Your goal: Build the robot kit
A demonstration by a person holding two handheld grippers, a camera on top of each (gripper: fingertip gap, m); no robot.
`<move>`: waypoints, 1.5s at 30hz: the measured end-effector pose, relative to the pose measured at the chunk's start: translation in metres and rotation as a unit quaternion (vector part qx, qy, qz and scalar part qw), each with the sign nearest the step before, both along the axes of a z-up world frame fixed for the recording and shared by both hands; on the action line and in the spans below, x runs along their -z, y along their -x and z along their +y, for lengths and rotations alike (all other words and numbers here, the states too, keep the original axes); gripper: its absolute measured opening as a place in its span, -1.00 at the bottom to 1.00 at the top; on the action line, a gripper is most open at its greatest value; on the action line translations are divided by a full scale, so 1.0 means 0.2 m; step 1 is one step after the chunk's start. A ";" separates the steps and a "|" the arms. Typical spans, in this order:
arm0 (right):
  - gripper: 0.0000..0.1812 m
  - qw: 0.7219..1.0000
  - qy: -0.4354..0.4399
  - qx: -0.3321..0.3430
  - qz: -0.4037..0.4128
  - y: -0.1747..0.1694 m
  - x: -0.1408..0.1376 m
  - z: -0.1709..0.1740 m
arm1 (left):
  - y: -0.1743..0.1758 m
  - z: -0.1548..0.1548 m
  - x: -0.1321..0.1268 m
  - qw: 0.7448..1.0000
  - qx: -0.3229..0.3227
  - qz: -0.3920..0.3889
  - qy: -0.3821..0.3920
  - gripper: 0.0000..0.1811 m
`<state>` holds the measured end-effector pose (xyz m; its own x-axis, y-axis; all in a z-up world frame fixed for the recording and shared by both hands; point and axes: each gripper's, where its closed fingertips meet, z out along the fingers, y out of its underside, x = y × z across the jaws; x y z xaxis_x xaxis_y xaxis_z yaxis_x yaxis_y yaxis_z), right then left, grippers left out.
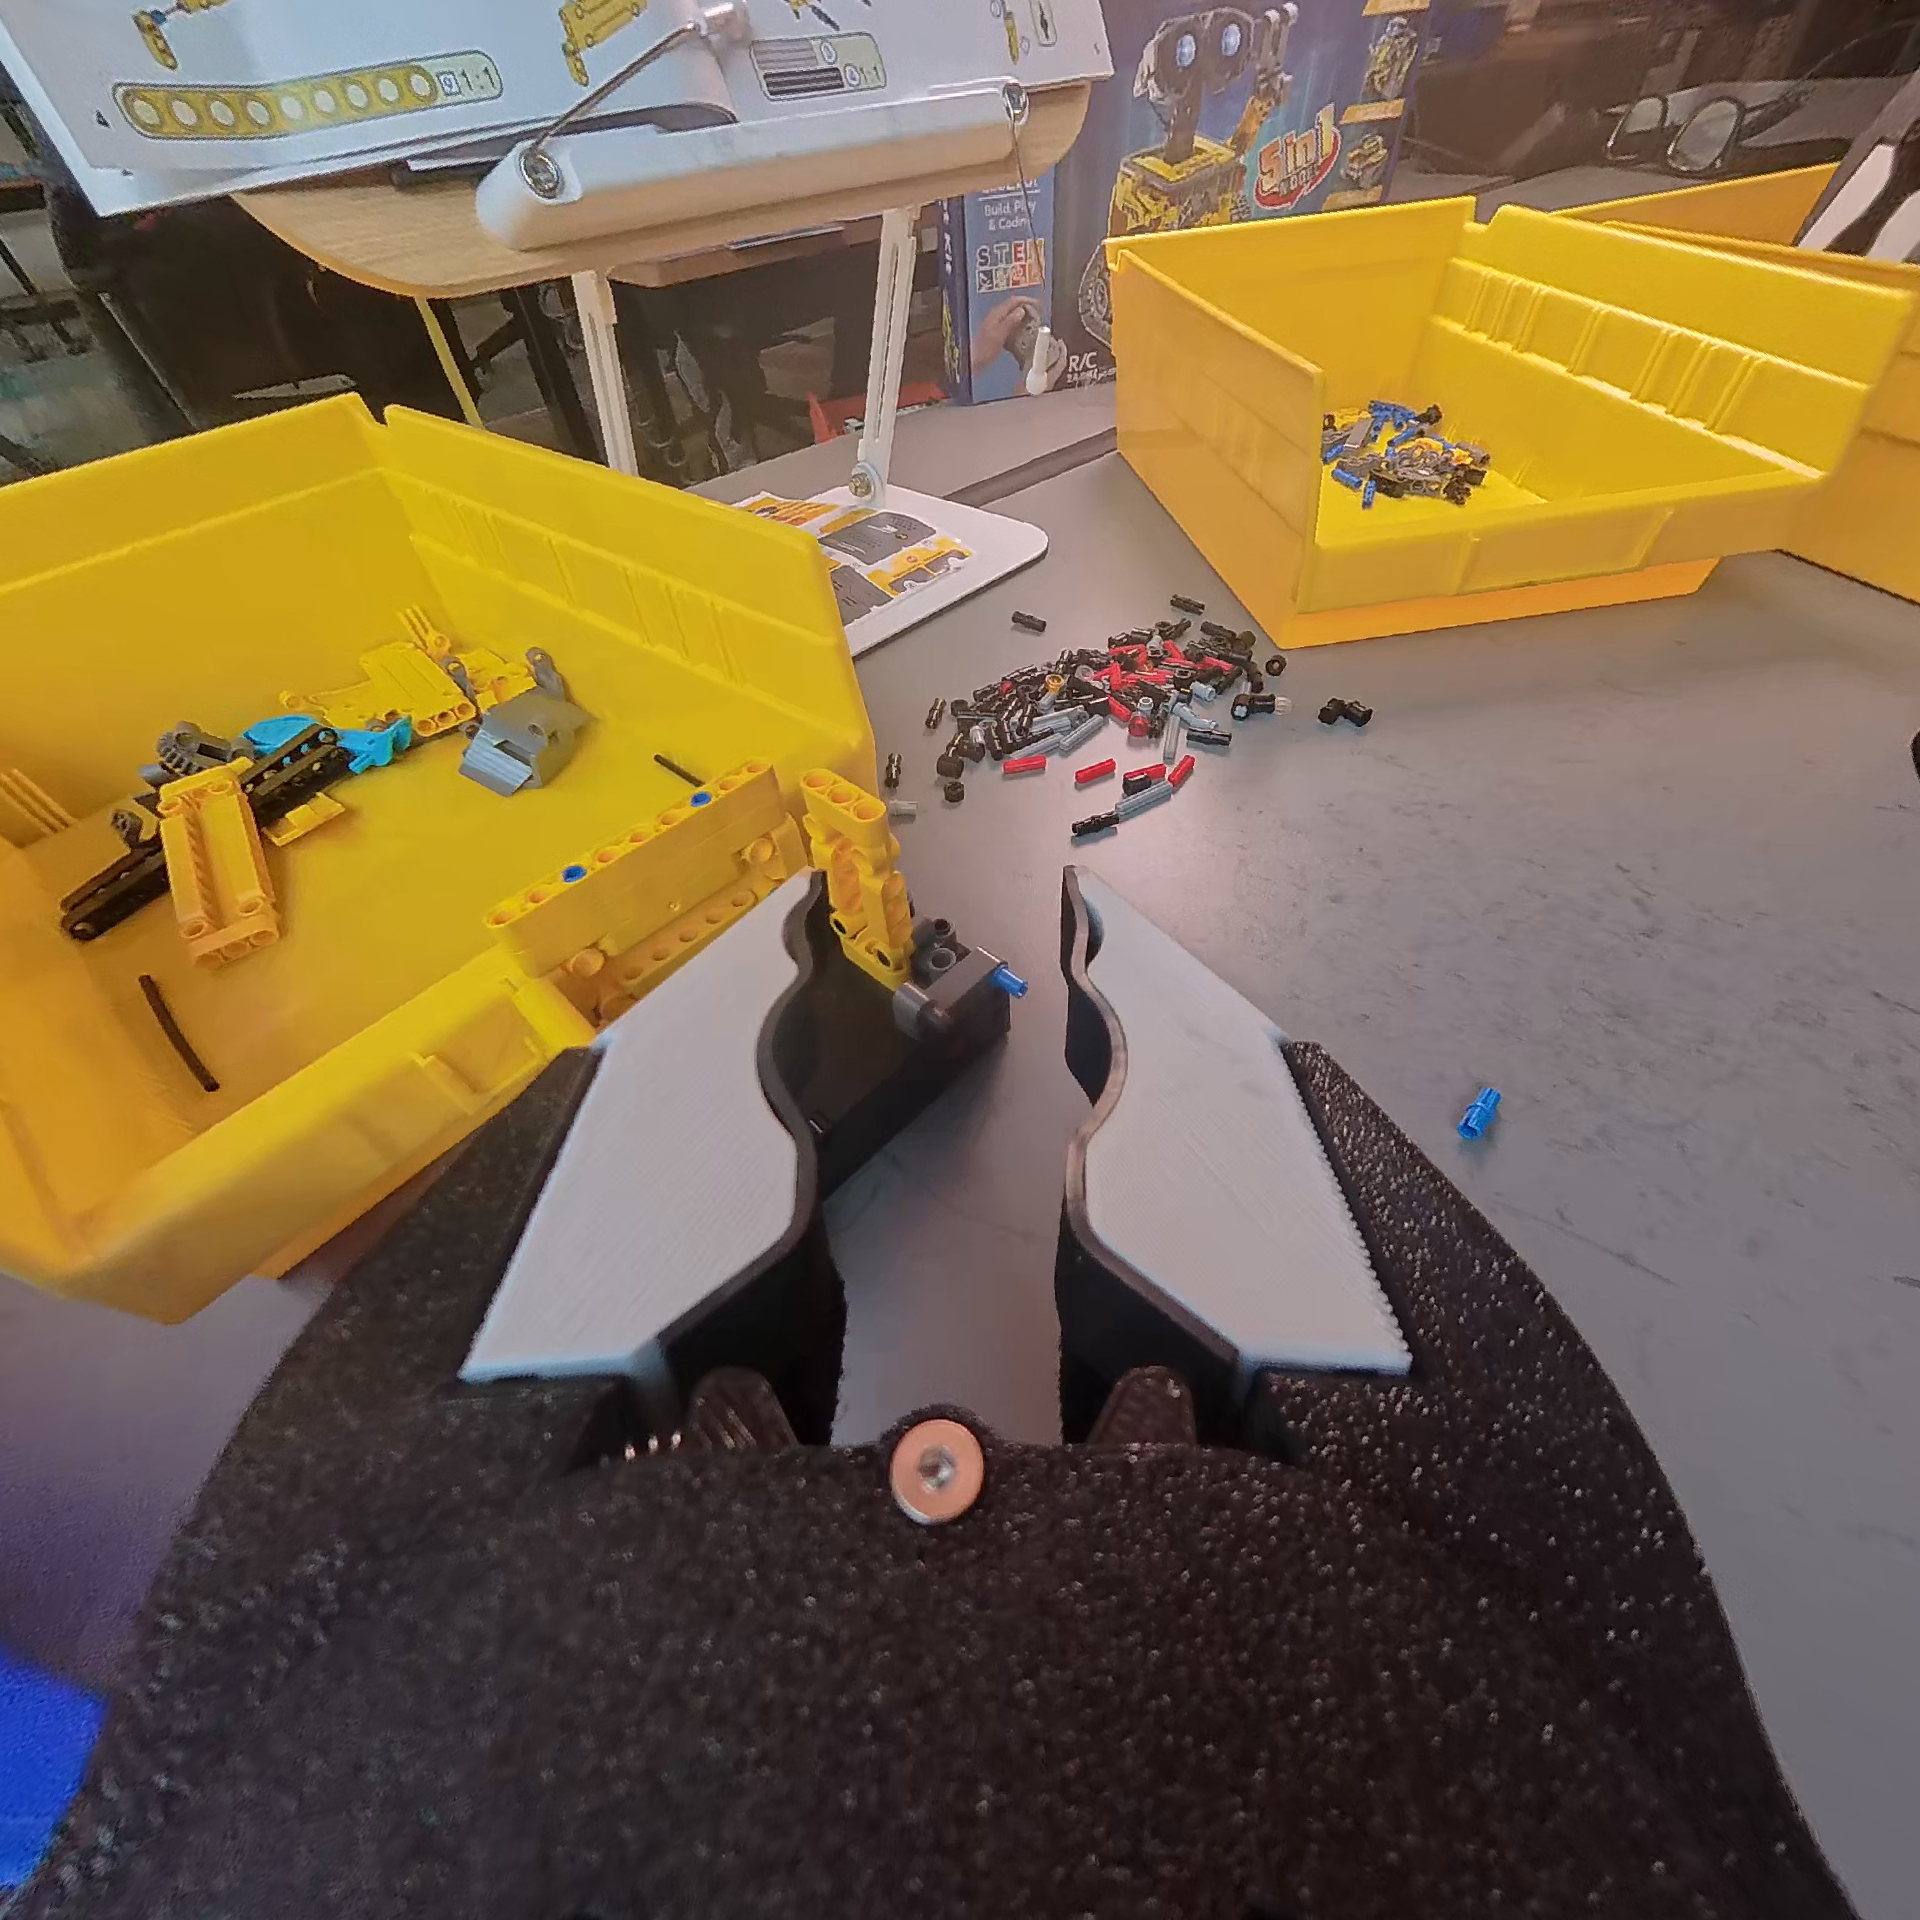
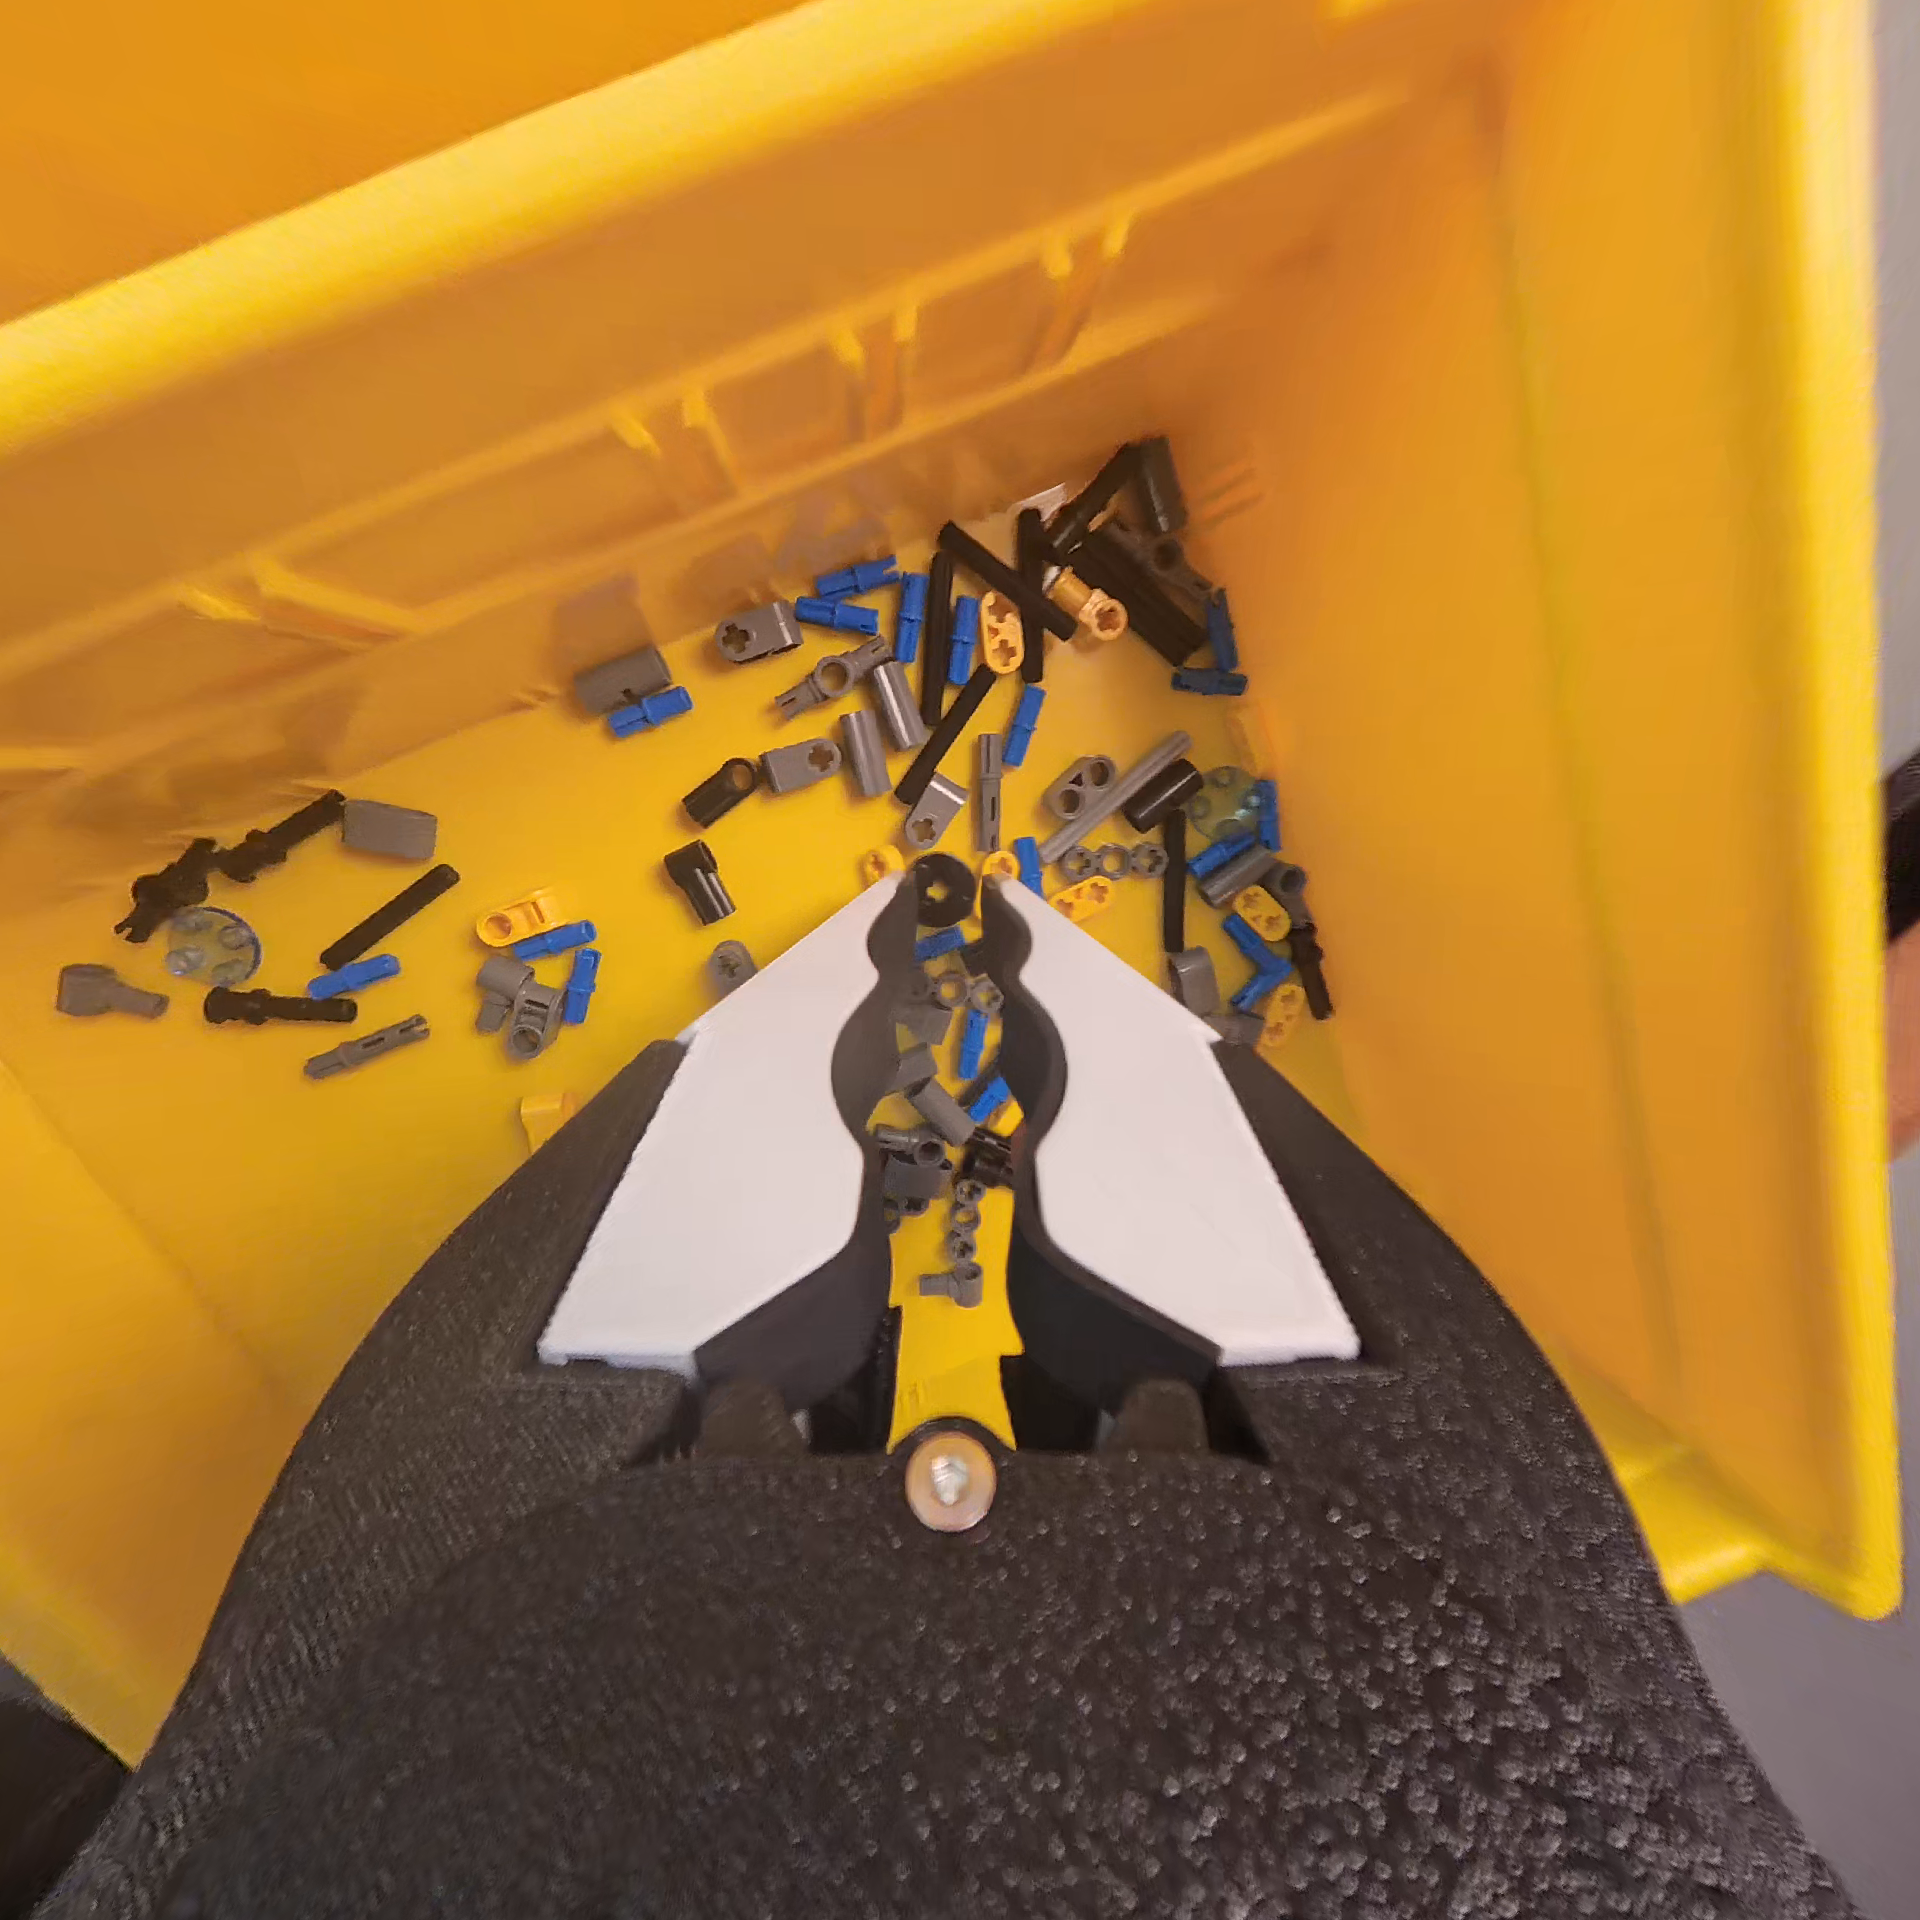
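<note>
The right tool point(image 2: 943, 883) reaches down into a yellow bin point(image 2: 1558, 727), its white fingers drawn nearly together at the tips, where they pinch a small black round piece with a cross hole point(image 2: 940, 885). Around and beneath those tips lies a scatter of small parts point(image 2: 883, 707): blue pins, grey connectors, black axles, yellow links. More of them show through the narrow gap between the fingers.

The left tool point(image 1: 940, 935) hovers low over the grey desk point(image 1: 1558, 935) with its fingers well apart and nothing between them. A yellow beam assembly with a dark grey block and a blue pin point(image 1: 883, 935) sits just against the inner face of its left finger, leaning at the front corner of a second yellow bin point(image 1: 312, 1143); whether the finger touches it cannot be told. Ahead lies a pile of black, red and grey pins point(image 1: 1122, 696), and to the right a lone blue pin point(image 1: 1478, 1113).

The black piece is held only at the very fingertips, so a slight twist or a brush against the bin wall could likely flick it loose into the scatter. The leaning assembly might tip if the left finger nudges it.

Only the left wrist view shows the desk, a stand holding printed sheets point(image 1: 582, 94), a toy box point(image 1: 1247, 156) and a far yellow bin point(image 1: 1558, 468). Only the right wrist view shows the pinched piece.
</note>
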<state>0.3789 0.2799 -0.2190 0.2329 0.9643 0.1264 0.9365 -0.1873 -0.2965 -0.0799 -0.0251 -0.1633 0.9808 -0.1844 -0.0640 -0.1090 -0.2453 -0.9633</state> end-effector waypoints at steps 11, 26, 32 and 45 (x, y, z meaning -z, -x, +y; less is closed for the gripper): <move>-1.00 0.970 -0.167 0.016 0.178 0.32 -0.64 0.06 | 0.02 -0.02 -0.03 0.999 0.005 -0.032 -0.016 -0.53; -0.77 0.981 -0.134 -0.101 0.102 0.95 -0.52 -0.03 | 0.02 -0.06 -0.06 0.998 0.015 -0.052 -0.023 -0.56; -0.78 0.985 -0.110 -0.132 0.006 1.12 -0.23 0.19 | 0.06 -0.08 -0.07 0.998 0.011 -0.062 -0.025 -0.57; -0.82 0.989 -0.017 -0.143 0.012 1.34 0.08 0.24 | 0.10 -0.08 -0.06 0.995 0.013 -0.101 -0.017 -0.57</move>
<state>0.1111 0.3273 -0.2352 -0.0463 0.9863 0.1584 0.9422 0.0958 -0.3210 -0.0996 -0.0407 -0.1510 0.9689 -0.2117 0.1277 0.0822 -0.2113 -0.9740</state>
